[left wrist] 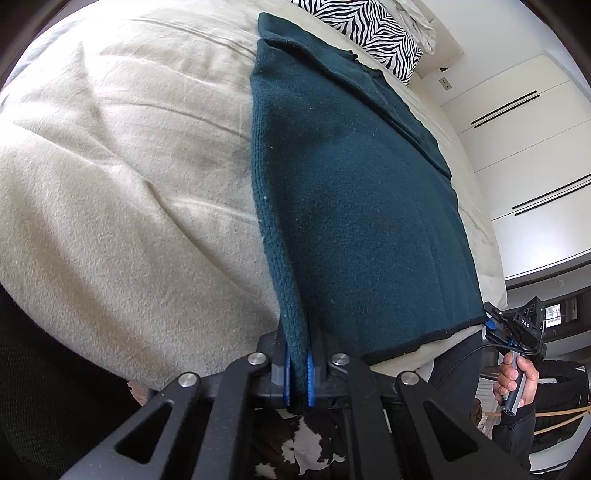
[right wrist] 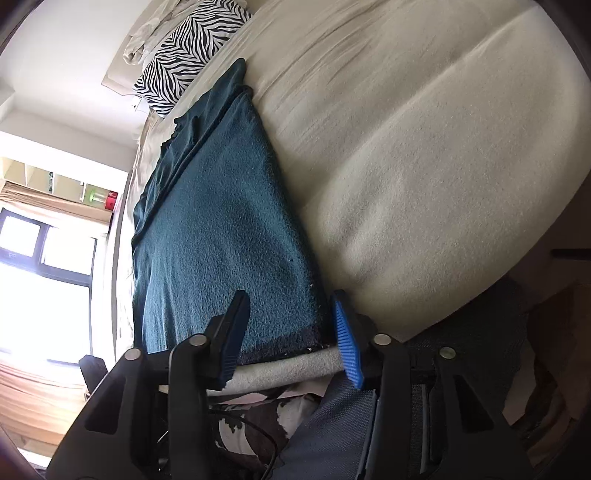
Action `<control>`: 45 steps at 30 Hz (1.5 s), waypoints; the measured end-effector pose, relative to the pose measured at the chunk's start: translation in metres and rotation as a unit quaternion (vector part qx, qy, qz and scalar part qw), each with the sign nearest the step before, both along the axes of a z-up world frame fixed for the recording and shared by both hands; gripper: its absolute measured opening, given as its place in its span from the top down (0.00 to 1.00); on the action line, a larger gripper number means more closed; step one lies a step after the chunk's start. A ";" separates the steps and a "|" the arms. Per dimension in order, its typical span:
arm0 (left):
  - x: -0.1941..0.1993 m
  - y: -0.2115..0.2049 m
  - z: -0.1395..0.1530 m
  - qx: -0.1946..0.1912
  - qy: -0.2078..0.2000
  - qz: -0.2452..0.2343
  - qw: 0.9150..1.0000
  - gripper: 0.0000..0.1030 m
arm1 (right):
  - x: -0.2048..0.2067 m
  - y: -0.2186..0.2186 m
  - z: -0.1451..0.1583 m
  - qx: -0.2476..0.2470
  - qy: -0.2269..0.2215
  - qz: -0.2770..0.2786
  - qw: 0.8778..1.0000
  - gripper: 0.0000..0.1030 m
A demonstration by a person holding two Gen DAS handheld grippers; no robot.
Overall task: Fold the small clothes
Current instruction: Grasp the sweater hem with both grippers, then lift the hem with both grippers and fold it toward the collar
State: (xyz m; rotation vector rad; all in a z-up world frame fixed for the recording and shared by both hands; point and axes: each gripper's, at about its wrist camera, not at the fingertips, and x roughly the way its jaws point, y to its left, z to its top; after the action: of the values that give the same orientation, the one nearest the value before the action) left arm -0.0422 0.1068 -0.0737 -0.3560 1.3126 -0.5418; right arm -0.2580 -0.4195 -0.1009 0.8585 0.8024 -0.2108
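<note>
Sweater (left wrist: 351, 192) hem pinched in left tool (left wrist: 298, 373); right tool (right wrist: 291, 339) agape.

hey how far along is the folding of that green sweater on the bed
Done: the sweater lies flat on the bed, sides seemingly folded in. In hand: the left gripper pinches one near corner; the right gripper straddles the other, not yet clamped. Left: folding the hem end up toward the far end.

Cream bed (left wrist: 110, 184) fills the frame — zebra-print pillow (left wrist: 373, 33) top centre, white wardrobe doors (left wrist: 524, 147) at right; a bright window (right wrist: 44, 266) glares at left, wood floor (right wrist: 33, 402) below.
</note>
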 end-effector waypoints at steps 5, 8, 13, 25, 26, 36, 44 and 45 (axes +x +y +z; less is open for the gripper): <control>0.000 0.005 0.011 -0.044 0.001 0.003 0.999 0.94 | -0.001 0.004 -0.005 -0.002 -0.002 -0.002 1.000 0.92; 0.005 0.009 0.022 -0.087 -0.001 0.013 0.996 0.94 | -0.001 0.009 0.006 -0.004 -0.032 0.008 0.999 0.93; 0.021 0.019 0.046 -0.156 -0.014 0.041 0.987 0.94 | 0.007 0.010 0.036 0.011 -0.098 0.021 0.995 0.93; 0.096 0.017 0.090 -0.233 -0.057 0.080 0.968 0.94 | 0.091 -0.007 0.118 -0.005 -0.199 0.026 0.980 0.93; 0.104 0.016 0.091 -0.239 -0.059 0.084 0.966 0.94 | 0.100 -0.010 0.124 -0.009 -0.204 0.024 0.979 0.93; 0.209 0.005 0.101 -0.272 -0.063 0.114 0.953 0.94 | 0.193 -0.055 0.158 -0.024 -0.230 -0.023 0.973 0.93; 0.304 -0.021 0.085 -0.246 -0.059 0.137 0.958 0.94 | 0.293 -0.098 0.146 -0.036 -0.202 -0.058 0.977 0.93; 0.316 -0.024 0.080 -0.242 -0.057 0.141 0.958 0.94 | 0.306 -0.102 0.143 -0.038 -0.196 -0.063 0.978 0.93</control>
State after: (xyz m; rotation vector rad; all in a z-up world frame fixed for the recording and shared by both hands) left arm 0.2734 0.0827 0.0061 -0.8894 0.9837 -0.6281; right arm 0.0480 -0.5220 0.0422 0.8449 0.3690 -0.1737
